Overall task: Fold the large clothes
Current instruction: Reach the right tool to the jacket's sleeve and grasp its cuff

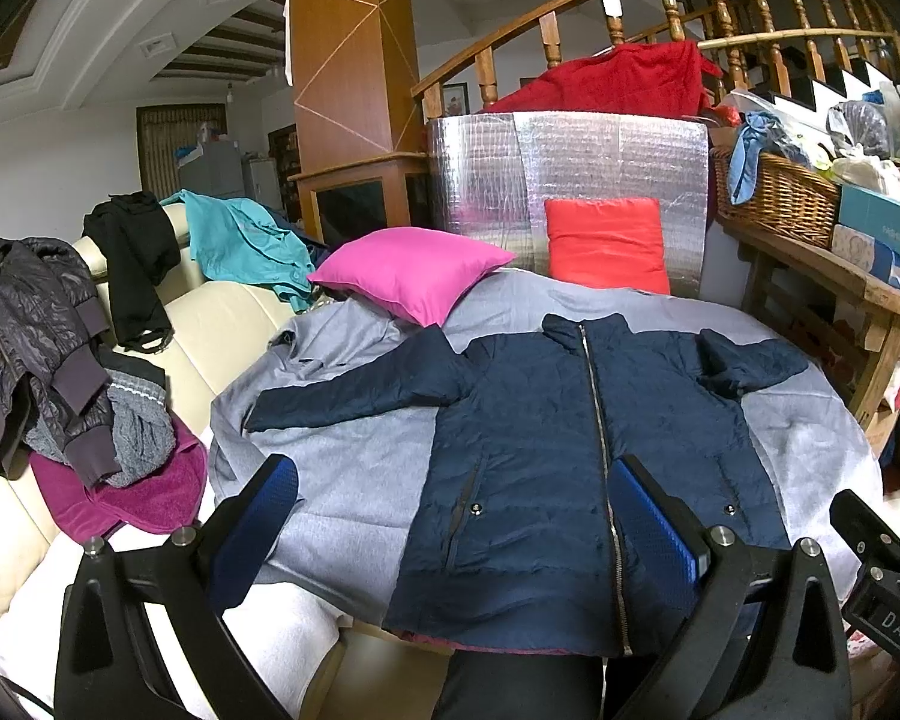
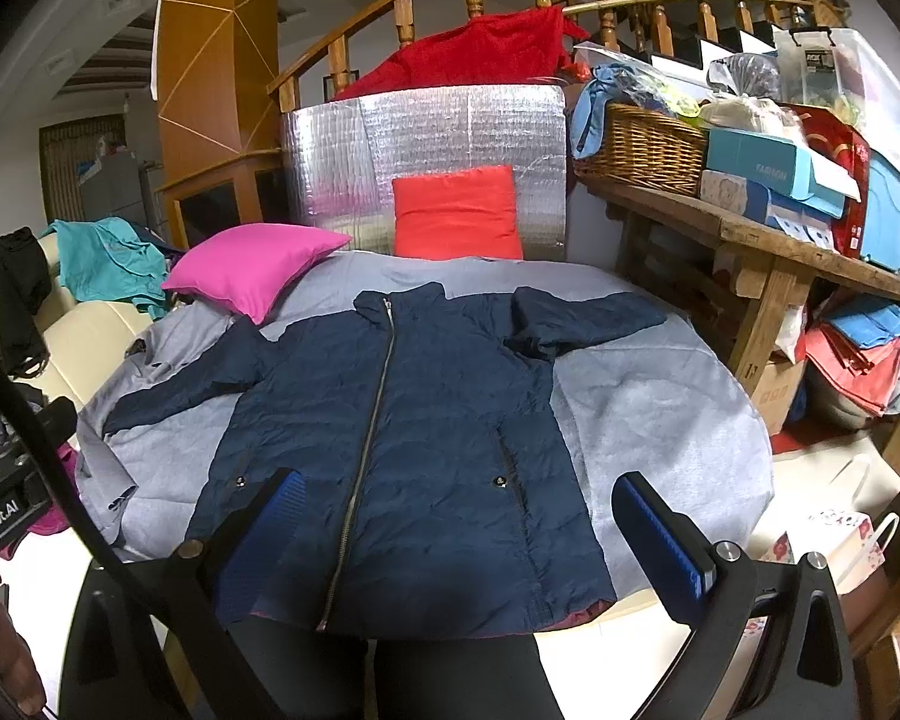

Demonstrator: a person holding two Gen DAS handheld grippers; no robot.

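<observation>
- Seeing navy jacket (image 1: 528, 438) spread flat, zipped, front up on grey cloth (image 1: 342, 480) over the counter, sleeves out to both sides.
- My left tool (image 1: 456, 516) hangs above jacket hem, wide open, nothing in it.
- My right tool (image 2: 468, 528) same: wide open, empty, over hem.
- Pink pillow (image 2: 252, 270) & red pillow (image 2: 456, 216) at far edge.

My views are evenly lit by soft indoor light, seemingly from overhead. Fisheye bending darkens the corners, and the silver foil panel (image 1: 570, 180) glints slightly.
</observation>
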